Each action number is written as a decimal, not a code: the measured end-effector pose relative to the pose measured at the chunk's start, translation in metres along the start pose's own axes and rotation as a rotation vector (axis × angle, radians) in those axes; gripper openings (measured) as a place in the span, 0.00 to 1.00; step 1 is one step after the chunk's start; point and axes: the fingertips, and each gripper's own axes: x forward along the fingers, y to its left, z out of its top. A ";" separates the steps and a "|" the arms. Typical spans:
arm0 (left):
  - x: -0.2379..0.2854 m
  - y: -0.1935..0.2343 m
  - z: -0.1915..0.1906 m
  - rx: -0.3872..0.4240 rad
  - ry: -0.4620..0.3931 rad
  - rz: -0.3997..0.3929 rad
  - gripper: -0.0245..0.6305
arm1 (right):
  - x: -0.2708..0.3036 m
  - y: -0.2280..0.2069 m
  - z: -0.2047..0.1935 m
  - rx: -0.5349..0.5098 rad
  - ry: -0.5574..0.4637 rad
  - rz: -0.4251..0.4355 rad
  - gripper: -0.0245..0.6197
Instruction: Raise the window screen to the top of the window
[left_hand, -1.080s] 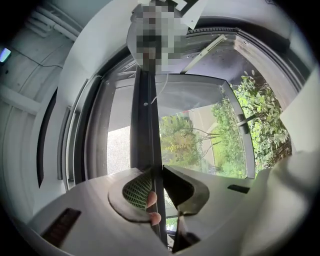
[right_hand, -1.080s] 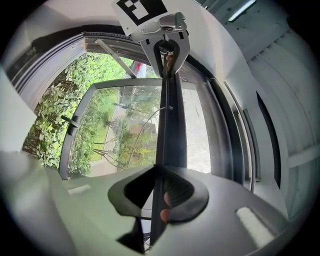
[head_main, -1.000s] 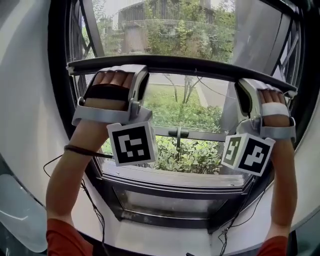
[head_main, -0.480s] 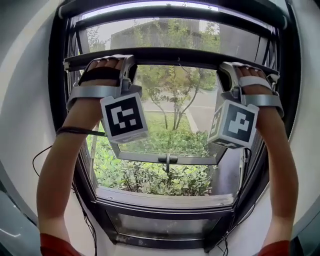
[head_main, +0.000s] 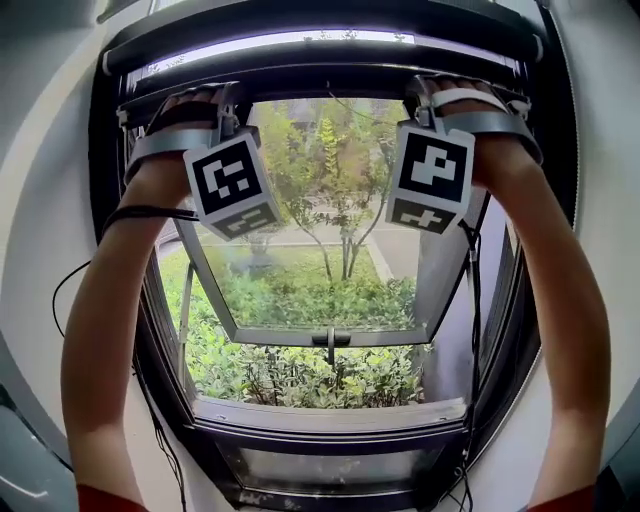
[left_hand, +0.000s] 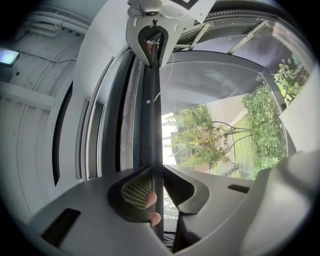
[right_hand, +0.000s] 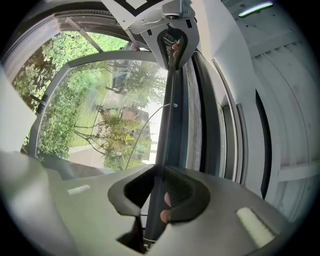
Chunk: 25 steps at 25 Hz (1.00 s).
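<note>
Clamping the long dark bottom bar of the window screen, the 2 grey handheld grippers each pinch it between their jaws. The left gripper is near the bar's left end and the right gripper near its right end. This bar lies level, high in the black window frame, just under the frame's top rail. Below it, the glass sash tilts outward over green shrubs.

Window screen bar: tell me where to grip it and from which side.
Grip the thin horizontal screen bar near each end, one claw per side, from the room side, below it. Its narrow edge fits between jaws, and spread grips keep it level. Left claw and right claw hold it so.
</note>
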 end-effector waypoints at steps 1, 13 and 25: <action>0.004 0.004 0.000 0.000 0.003 0.007 0.16 | 0.004 -0.004 -0.001 -0.008 0.005 0.001 0.15; 0.040 0.047 0.002 -0.021 0.038 0.051 0.16 | 0.036 -0.048 -0.009 0.020 -0.005 -0.061 0.16; 0.047 0.055 0.000 -0.015 0.054 0.087 0.16 | 0.050 -0.060 -0.010 0.092 -0.025 -0.187 0.17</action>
